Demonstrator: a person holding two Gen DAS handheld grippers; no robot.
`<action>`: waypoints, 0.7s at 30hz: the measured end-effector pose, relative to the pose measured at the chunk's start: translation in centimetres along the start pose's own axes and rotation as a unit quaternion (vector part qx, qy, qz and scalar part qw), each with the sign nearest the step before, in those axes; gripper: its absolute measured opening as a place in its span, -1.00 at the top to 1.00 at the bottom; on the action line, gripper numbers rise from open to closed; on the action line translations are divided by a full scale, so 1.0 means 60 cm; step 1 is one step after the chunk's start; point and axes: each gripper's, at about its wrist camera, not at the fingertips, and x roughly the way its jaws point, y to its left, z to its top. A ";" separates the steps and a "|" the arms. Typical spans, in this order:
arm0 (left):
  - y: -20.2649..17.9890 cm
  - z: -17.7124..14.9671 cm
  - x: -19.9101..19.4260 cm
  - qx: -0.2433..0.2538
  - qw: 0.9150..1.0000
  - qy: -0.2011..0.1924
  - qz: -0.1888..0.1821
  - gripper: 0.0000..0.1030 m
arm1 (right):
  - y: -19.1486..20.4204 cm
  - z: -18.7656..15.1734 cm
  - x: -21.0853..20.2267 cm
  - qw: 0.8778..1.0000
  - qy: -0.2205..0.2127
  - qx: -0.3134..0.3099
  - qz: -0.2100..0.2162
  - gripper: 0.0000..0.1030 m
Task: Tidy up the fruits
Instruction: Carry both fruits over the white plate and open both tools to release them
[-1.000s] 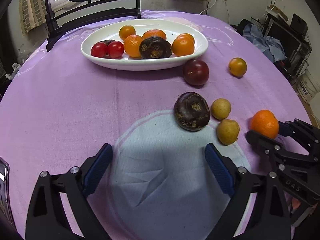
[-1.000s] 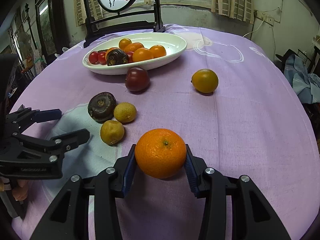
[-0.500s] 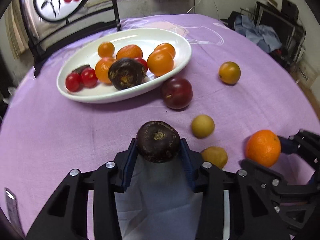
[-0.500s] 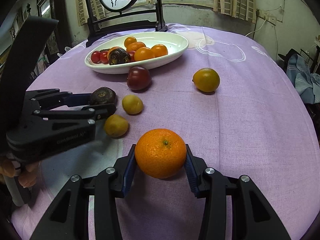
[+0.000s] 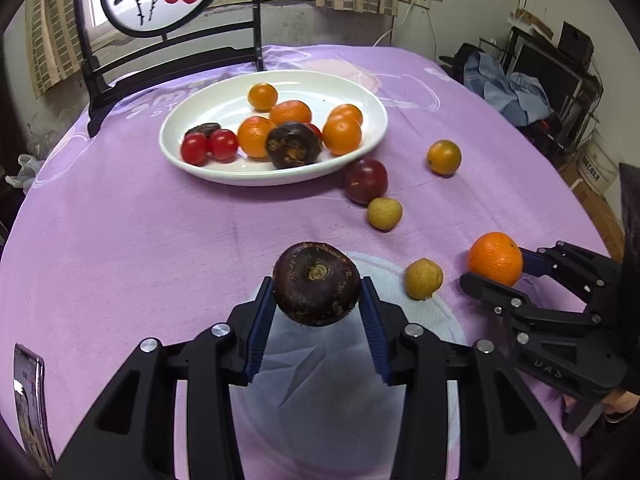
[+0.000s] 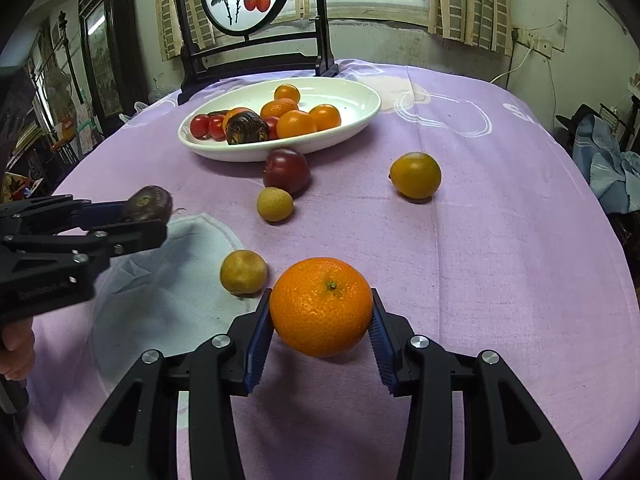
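The left tool pinches a dark brown, rough-skinned round fruit between its blue pads, the pale stem scar facing the camera, the fruit clear of the purple tabletop. The right tool grips a bright orange mandarin, dimpled skin and small green stem nub on top. Between the two tools lies a dull yellow small fruit; ahead of it a second yellow one sits just beside a dark red plum. Further right of the plum is a yellow-orange citrus. Beyond both tools, the white oval dish holds oranges, red tomatoes and another dark fruit.
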 end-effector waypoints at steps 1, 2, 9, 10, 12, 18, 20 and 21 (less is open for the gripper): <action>0.006 -0.001 -0.008 -0.003 1.000 -0.003 -0.001 0.19 | 0.003 0.003 -0.005 1.000 -0.003 0.000 0.002 0.11; 0.012 0.002 -0.019 -0.005 1.000 -0.007 -0.001 0.19 | 0.006 0.006 -0.010 1.000 -0.007 -0.002 0.005 0.11; 0.034 0.063 -0.071 -0.001 0.999 -0.052 -0.005 0.19 | 0.049 0.067 -0.058 0.997 -0.054 -0.037 0.034 0.12; 0.036 0.075 -0.073 -0.003 0.998 -0.058 -0.006 0.19 | 0.054 0.081 -0.061 0.997 -0.061 -0.043 0.036 0.12; 0.044 0.100 -0.074 -0.010 0.998 -0.067 -0.006 0.19 | 0.065 0.112 -0.062 0.995 -0.074 -0.053 0.038 0.12; 0.085 0.169 -0.018 -0.047 0.996 -0.066 0.022 0.19 | 0.073 0.196 -0.022 0.993 -0.097 -0.049 0.038 0.12; 0.104 0.183 0.014 -0.064 0.996 -0.052 0.027 0.19 | 0.071 0.218 0.006 0.994 -0.095 -0.043 0.031 0.12; 0.111 0.187 0.029 -0.070 0.996 -0.045 0.029 0.19 | 0.067 0.228 0.025 0.995 -0.089 -0.036 0.030 0.12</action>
